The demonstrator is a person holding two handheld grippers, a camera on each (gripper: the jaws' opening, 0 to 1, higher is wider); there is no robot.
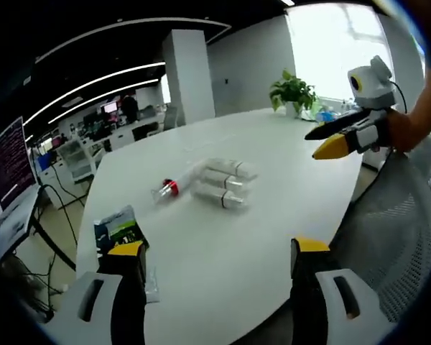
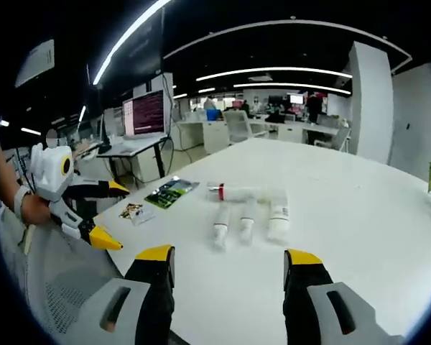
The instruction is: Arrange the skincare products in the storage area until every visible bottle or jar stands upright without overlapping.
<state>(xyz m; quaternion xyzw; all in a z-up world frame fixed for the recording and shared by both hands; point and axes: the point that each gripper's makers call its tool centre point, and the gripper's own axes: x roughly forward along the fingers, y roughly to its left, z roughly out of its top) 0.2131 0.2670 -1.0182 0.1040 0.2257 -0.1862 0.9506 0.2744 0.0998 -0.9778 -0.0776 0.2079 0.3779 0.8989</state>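
Four tubes (image 2: 248, 210) lie flat mid-worktop (image 2: 359, 215) (touching, easily scattered); the left hand-held gripper (image 1: 219, 277) and right hand-held gripper (image 2: 230, 277), both spread, hover short. A careless nudge rolls them.

My left gripper (image 1: 219, 260) has black jaws tipped in yellow on grey moulded bodies with slot-shaped openings; my right gripper (image 2: 228, 268) matches it; a white wristband (image 2: 19, 199) circles my bare left wrist.

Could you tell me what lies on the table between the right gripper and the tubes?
Nothing: in the right gripper view, only bare white table separates the right gripper from the lying tubes.
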